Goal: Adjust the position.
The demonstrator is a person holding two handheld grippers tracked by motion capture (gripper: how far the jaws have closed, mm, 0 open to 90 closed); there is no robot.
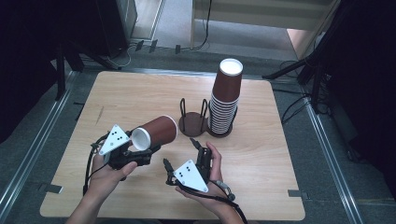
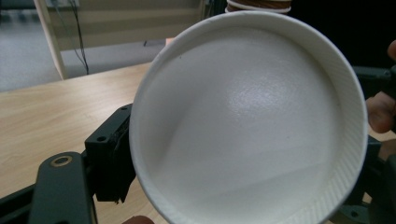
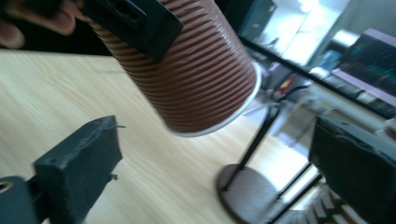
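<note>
A brown ribbed paper cup [image 1: 159, 131] lies on its side above the table, and my left gripper [image 1: 144, 143] is shut on its near end. In the left gripper view the cup's white round end [image 2: 247, 121] faces the camera between the two jaws. My right gripper [image 1: 180, 151] is open just right of the cup, with nothing between its fingers. In the right gripper view the cup [image 3: 196, 70] hangs ahead of and above the open gripper [image 3: 215, 158].
A black wire holder on a round brown base [image 1: 194, 122] stands mid-table, also in the right gripper view [image 3: 247, 186]. Beside it to the right is a tall stack of upside-down cups [image 1: 226, 100]. The wooden table [image 1: 130, 93] is ringed by dark stands and floor cables.
</note>
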